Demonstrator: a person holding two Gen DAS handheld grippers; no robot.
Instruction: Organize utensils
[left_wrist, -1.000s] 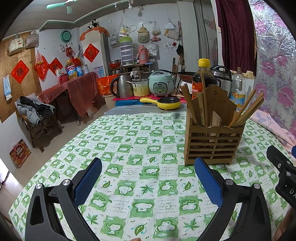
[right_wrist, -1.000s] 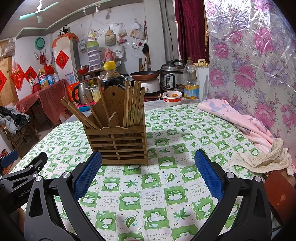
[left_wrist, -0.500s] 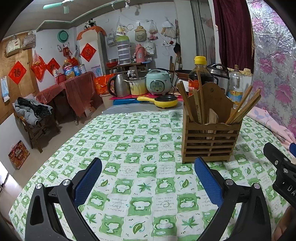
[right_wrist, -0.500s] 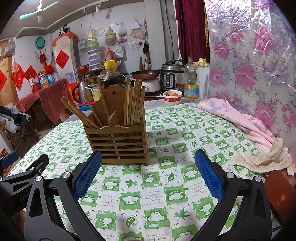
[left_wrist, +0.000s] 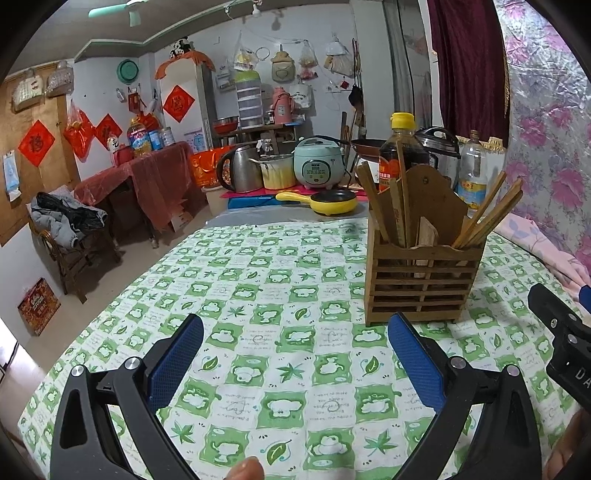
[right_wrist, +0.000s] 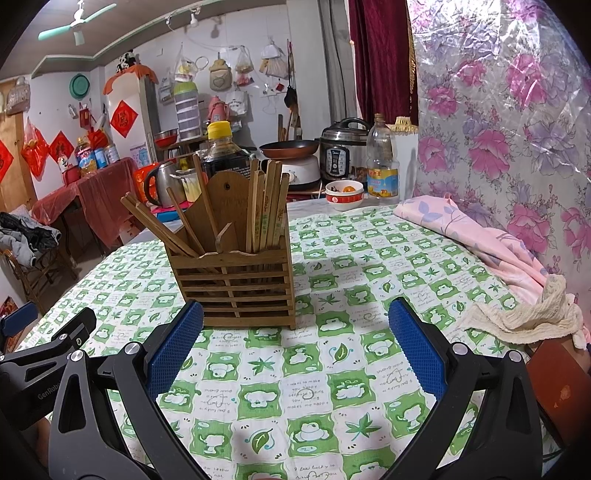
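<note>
The wooden utensil holder (right_wrist: 236, 273) stands upright on the green-and-white checked tablecloth (right_wrist: 332, 369), just ahead of the right gripper (right_wrist: 295, 343) and a little toward its left finger (right_wrist: 173, 350). Chopsticks (right_wrist: 266, 206) stand in its compartments: a bunch nearly upright on the side nearer the gripper's centre line, others (right_wrist: 159, 225) fanning out to the gripper's left (which compartment each sits in is hard to tell).

The right gripper hovers low over the cloth, level, jaws spread wide and holding nothing. From the left gripper (left_wrist: 295, 354), likewise spread wide and empty, the holder (left_wrist: 421, 273) lies ahead and off to the right, just past the right finger (left_wrist: 417, 362).

Beyond the holder a dark sauce bottle (right_wrist: 221, 151) with a yellow cap stands behind it. To the right gripper's far right, a pink cloth (right_wrist: 472, 236) and a cream rag (right_wrist: 524, 317) lie on the table edge.
</note>
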